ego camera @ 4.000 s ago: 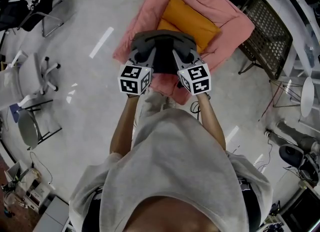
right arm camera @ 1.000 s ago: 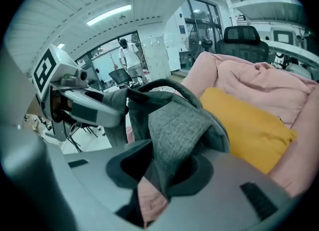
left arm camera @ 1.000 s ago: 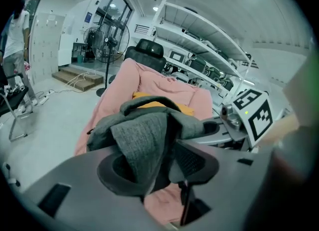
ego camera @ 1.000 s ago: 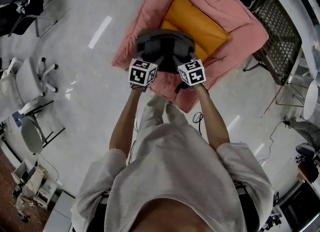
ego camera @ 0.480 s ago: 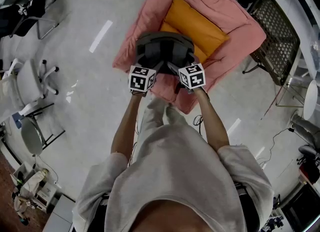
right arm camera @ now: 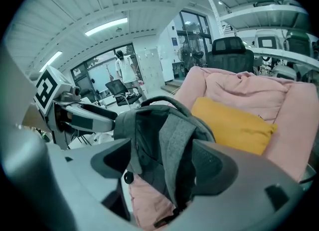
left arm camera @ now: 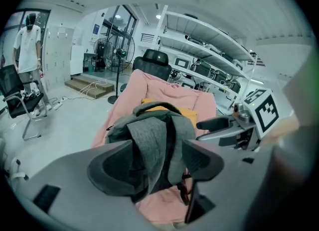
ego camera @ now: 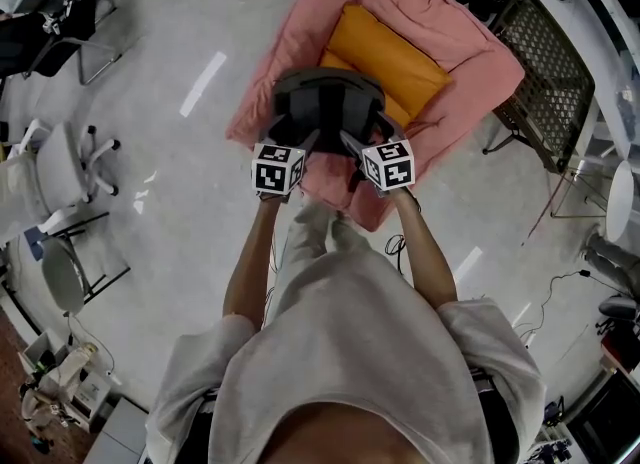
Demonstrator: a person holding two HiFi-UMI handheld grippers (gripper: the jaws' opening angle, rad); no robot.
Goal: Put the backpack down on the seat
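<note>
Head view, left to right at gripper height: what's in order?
White office chair → left gripper → right gripper → dark wire-mesh chair. Both grippers have just been opening, backpack straps between their fingers.

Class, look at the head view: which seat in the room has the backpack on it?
The pink-draped seat with the orange cushion: the grey backpack sits at its front. The white office chair at left carries no backpack.

The person wears a loose, pale grey short-sleeved T-shirt (ego camera: 350,352), its wide sleeves (ego camera: 195,377) ending above the elbows; below it seem to be light grey trousers (ego camera: 322,227), mostly hidden.
</note>
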